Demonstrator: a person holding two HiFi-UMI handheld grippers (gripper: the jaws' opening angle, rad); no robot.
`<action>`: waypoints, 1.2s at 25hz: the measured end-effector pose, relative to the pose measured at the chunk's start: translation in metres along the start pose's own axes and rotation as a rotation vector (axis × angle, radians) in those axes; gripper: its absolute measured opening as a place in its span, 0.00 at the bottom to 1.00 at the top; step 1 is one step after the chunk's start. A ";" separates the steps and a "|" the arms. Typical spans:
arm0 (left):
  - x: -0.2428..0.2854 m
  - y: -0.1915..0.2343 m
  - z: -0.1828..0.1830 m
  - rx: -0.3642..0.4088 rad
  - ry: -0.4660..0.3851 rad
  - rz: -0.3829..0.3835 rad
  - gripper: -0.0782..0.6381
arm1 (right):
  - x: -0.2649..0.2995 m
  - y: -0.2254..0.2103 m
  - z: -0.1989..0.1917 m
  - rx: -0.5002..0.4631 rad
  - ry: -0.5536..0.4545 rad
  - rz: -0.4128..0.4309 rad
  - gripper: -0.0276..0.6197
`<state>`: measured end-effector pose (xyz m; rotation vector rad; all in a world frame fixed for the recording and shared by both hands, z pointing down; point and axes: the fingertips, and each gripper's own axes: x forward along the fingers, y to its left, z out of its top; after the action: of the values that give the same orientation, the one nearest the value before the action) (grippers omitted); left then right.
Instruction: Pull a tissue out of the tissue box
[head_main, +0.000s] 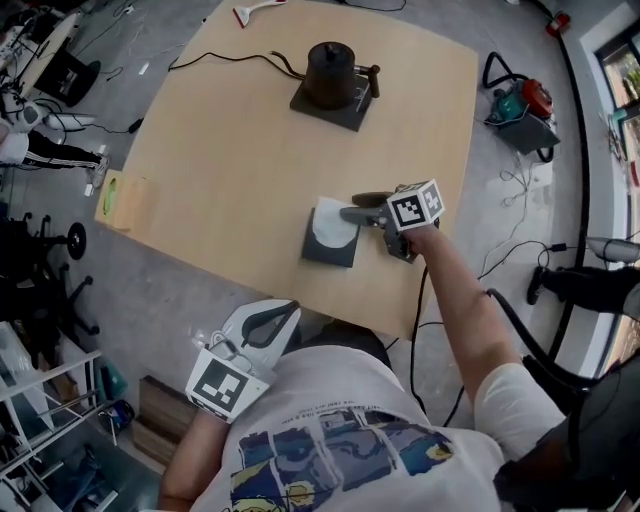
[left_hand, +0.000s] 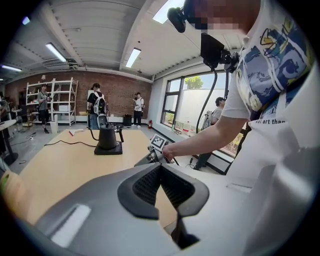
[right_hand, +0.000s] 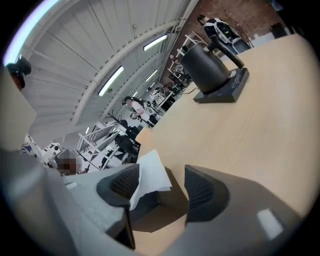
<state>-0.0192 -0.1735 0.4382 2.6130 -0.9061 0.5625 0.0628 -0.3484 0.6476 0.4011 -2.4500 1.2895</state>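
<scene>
Bracketing the tissue, the right gripper has its fingers released and wide. The white sheet stands in the gap and no pad presses on it. The right gripper view shows the sheet much nearer one finger than the other, perhaps brushing it; contact cannot be confirmed.

The tissue rises from the top slot of the dark tissue box, which lies flat on the pale wooden worktop, near the edge closest to the person. The free sheet's long axis runs upright, out of the box top. The fingers come at it from the side, so closing them would pinch across the sheet's faces.

The left gripper hangs by the person's torso, off the worktop's edge and well apart from the box. Its fingers are clenched together on nothing, so the right hand is clearly the nearer.

Judgement: the step in hand is the grasp, not yet made. The coming move calls for closing on the sheet above the slot, then drawing upward along the sheet's axis. A kettle on its base stands far across the worktop.
</scene>
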 end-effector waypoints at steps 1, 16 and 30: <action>0.001 0.001 -0.001 -0.007 0.001 0.003 0.12 | 0.003 -0.001 -0.001 0.019 0.009 0.019 0.46; -0.004 0.010 -0.009 -0.047 -0.012 0.042 0.12 | 0.020 0.014 -0.005 0.009 0.066 0.101 0.33; -0.003 0.004 -0.009 -0.035 -0.021 0.008 0.12 | 0.014 0.030 -0.003 -0.172 0.079 -0.013 0.21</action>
<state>-0.0263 -0.1710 0.4448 2.5902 -0.9251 0.5176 0.0388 -0.3310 0.6329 0.3145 -2.4633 1.0575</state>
